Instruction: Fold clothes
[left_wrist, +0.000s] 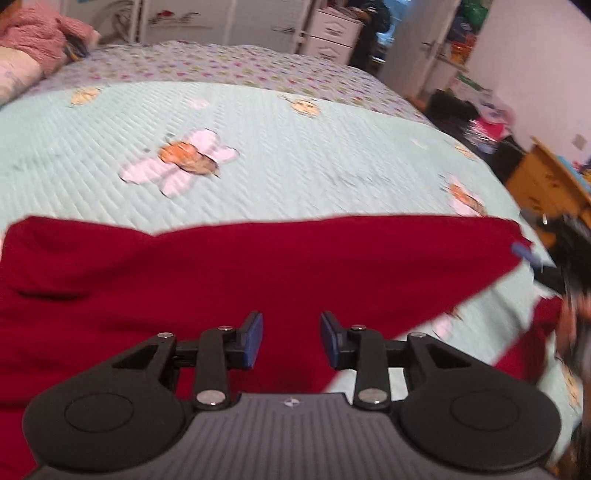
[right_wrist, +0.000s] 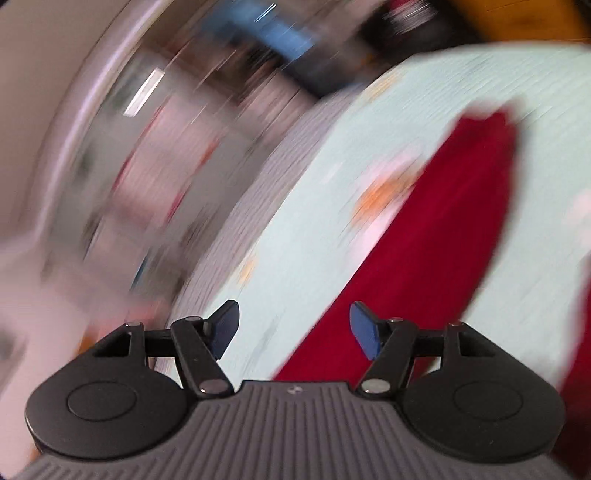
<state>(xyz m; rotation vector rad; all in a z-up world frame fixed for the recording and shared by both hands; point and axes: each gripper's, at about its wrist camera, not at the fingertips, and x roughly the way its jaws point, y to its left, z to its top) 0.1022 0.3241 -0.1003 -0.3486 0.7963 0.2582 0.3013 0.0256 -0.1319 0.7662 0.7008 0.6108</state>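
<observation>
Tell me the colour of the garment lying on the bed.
Solid dark red. The garment shows best in the left wrist view, spread over the pale green quilt.

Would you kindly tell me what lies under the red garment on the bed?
The red garment lies on a pale green quilt with butterfly patches. Whatever is beneath the cloth's middle is covered and cannot be seen.

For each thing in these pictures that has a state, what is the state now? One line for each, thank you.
Red garment: lying on the bed, partly folded, one corner near the bed's right edge.
Left tongs: open, over the garment, nothing between the pads.
Right tongs: open wide, empty; its view is blurred.
Bed cover: spread flat under the garment.
Pink clothes: piled at the bed's far left.
</observation>
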